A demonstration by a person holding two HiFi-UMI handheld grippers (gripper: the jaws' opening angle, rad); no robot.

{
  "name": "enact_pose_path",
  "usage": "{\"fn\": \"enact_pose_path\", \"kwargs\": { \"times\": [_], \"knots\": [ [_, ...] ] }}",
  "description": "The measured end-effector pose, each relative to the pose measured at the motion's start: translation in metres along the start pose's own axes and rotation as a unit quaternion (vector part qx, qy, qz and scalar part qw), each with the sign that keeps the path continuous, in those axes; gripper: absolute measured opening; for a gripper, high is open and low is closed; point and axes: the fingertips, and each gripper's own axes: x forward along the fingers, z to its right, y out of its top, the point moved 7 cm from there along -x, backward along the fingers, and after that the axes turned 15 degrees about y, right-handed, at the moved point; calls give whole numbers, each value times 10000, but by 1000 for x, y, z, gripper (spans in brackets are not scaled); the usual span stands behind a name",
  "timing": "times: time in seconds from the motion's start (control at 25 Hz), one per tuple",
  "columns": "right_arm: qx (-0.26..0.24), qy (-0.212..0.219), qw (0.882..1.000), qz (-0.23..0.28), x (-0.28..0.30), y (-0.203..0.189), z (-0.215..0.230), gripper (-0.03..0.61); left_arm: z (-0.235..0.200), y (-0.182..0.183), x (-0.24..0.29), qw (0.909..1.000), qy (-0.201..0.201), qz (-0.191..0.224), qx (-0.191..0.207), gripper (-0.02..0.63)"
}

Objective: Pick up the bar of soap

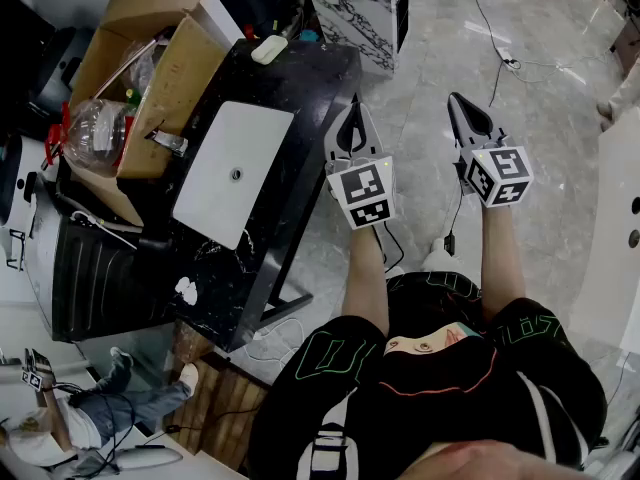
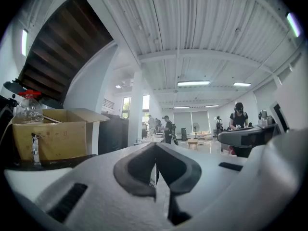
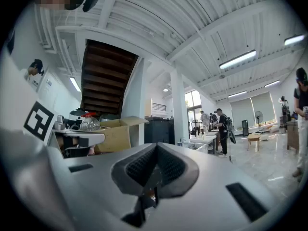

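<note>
The black surface stood beside the left tool and right tool, each pressed together, empty and level, well apart from the pale soap at its far edge, probably light, hard and slippery, best pinched across its narrow width

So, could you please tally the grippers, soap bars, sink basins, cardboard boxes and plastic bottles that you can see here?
Grippers: 2 (left gripper, right gripper)
Bar of soap: 1
Sink basin: 1
Cardboard box: 1
Plastic bottle: 1
Total: 6
</note>
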Motion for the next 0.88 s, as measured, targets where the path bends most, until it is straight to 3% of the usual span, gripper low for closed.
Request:
{"fn": "enact_pose_path", "kwargs": {
  "times": [0.88],
  "knots": [
    [226, 256, 9994, 51, 18, 3, -26, 6, -47, -6, -25, 9982, 534, -113, -258, 8]
  ]
}}
